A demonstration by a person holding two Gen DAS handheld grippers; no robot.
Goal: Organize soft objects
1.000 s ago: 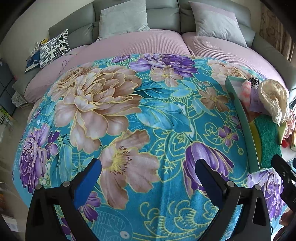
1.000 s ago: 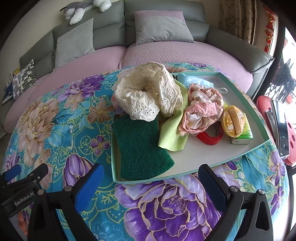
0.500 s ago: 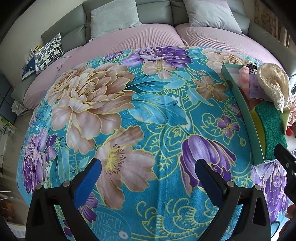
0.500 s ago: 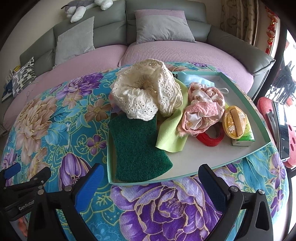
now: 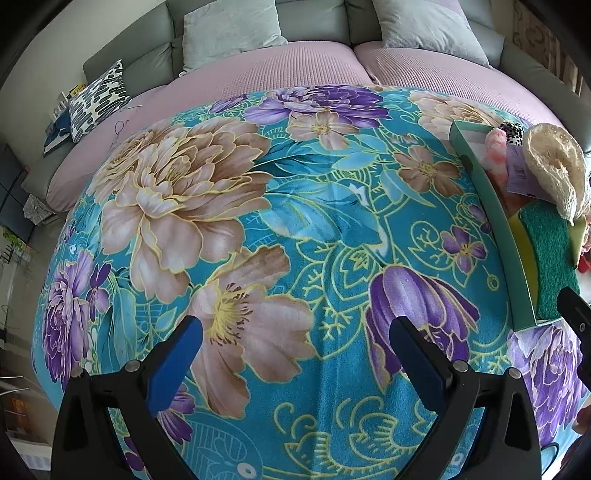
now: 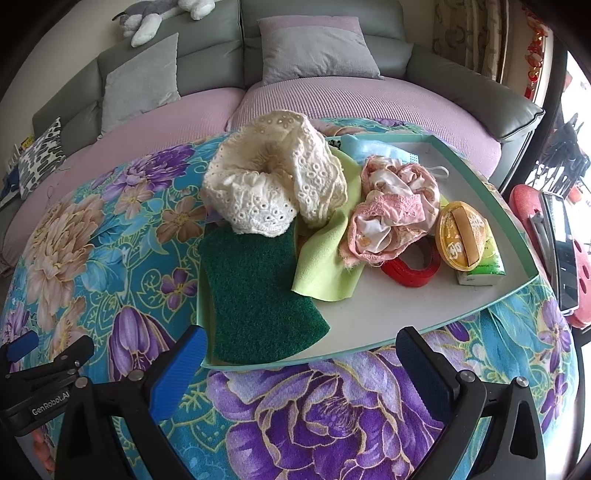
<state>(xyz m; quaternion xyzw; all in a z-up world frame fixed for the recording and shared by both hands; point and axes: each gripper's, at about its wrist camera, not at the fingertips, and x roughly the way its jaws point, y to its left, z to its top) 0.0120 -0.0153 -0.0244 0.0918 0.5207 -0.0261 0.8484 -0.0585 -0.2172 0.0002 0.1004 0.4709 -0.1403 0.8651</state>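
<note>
A teal-rimmed white tray [image 6: 388, 314] lies on the floral blanket [image 5: 258, 221]. It holds a cream lace scrunchie [image 6: 273, 177], a dark green scouring pad [image 6: 255, 291], a light green cloth [image 6: 328, 254], a pink scrunchie [image 6: 391, 210], a red band [image 6: 410, 269], a yellow sponge [image 6: 461, 236] on a tissue pack [image 6: 484, 269], and a blue mask [image 6: 369, 151]. My right gripper [image 6: 303, 362] is open, just in front of the tray's near edge. My left gripper [image 5: 291, 350] is open over bare blanket, left of the tray [image 5: 491, 206].
A grey sofa with pink seat covers [image 5: 295, 66] curves behind the blanket, with grey cushions [image 6: 314, 48], a patterned cushion [image 5: 96, 99] and a plush toy [image 6: 162, 14]. Right of the tray is a red stool with a phone [image 6: 561, 251].
Both grippers have drifted slightly forward and lower toward the blanket; the tray sits a little closer in the right wrist view. Both stay open and nothing was picked up.
</note>
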